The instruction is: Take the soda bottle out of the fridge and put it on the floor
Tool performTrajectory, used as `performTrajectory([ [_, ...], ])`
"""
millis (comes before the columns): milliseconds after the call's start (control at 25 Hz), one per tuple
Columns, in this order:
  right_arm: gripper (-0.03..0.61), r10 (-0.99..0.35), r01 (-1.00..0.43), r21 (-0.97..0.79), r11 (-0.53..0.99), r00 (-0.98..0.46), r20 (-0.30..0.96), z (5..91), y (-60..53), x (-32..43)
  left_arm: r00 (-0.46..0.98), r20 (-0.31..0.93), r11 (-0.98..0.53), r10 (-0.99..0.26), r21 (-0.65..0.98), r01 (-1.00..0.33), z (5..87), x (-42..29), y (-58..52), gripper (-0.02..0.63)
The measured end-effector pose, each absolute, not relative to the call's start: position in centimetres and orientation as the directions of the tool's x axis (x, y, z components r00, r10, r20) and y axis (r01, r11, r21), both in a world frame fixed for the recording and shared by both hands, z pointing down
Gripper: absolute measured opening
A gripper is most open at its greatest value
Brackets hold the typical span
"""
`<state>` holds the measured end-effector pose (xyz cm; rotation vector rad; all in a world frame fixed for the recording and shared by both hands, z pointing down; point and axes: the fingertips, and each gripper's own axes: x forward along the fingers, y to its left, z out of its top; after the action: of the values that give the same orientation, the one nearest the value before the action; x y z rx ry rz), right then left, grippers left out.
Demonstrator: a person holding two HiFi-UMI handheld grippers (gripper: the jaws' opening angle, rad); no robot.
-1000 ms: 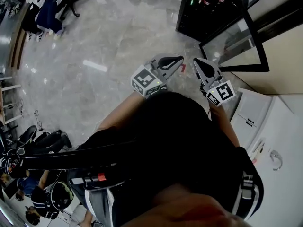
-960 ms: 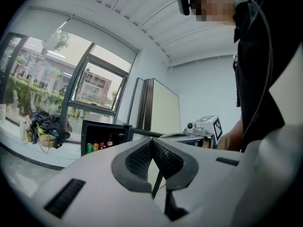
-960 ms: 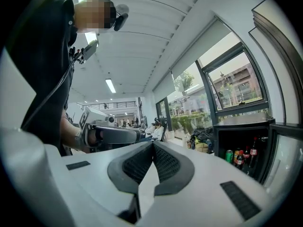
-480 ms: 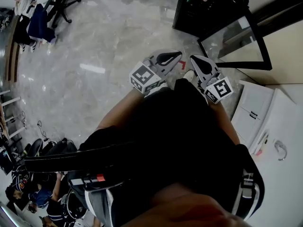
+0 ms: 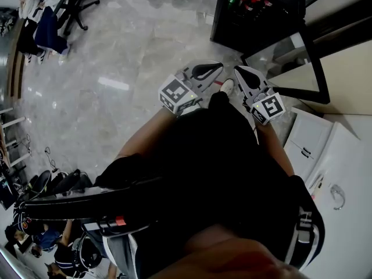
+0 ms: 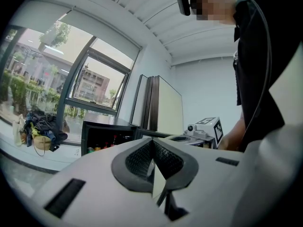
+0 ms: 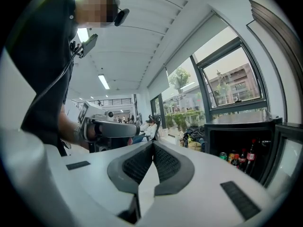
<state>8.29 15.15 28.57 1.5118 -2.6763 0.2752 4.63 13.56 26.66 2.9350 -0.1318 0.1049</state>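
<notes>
Grey ribbed pads (image 6: 139, 159) are seen pressed together on the left gripper (image 6: 152, 148), and nothing is held between them. The right gripper (image 7: 152, 150) is likewise closed and empty. Both are carried side by side, roughly level, in front of the person's body and well short of the fridge (image 7: 241, 126).

The black mini fridge is stood on the floor with its glass door (image 5: 288, 54) swung wide. The soda bottle (image 7: 251, 156), dark with a red label, is kept upright on the shelf inside, with other bottles and some cans (image 7: 223, 156) just beside it.

If full, the bottle is judged to be fairly heavy for one pair of jaws. Its smooth plastic may be slippery if chilled. A hold on the neck, just under the cap, is thought safest, since the wider body could slide and the neighbours crowd it. The jaws would have to be opened first.

The floor (image 5: 133, 51) is laid in polished, pale grey marbled tile, hard and glossy. A bottle set down there should stand firm but could skid. A white cabinet (image 5: 311, 138) is placed beside the fridge, tall windows (image 6: 80, 79) are set behind it, and an office chair (image 5: 81, 4) is left far off across the room.
</notes>
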Motion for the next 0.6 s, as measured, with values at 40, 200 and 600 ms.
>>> performTrajectory([
  [40, 0.012, -0.844, -0.854, -0.125, 0.505, -0.519, 0.137, 28.7, 14.4, 9.1, 0.994, 0.078, -0.976, -0.082, 0.195, -0.096, 26.6, 5.4, 12.9, 0.003],
  [200, 0.012, -0.840, -0.854, -0.114, 0.507, -0.520, 0.154, 29.3, 11.0, 12.6, 0.993, 0.076, -0.975, -0.088, 0.199, -0.101, 26.9, 8.8, 10.0, 0.003],
  [600, 0.013, -0.856, -0.870, -0.118, 0.479, -0.493, 0.158, 32.5, 2.3, 22.3, 0.974, 0.122, -0.961, -0.190, 0.181, -0.210, 29.2, 16.7, 2.9, 0.003],
])
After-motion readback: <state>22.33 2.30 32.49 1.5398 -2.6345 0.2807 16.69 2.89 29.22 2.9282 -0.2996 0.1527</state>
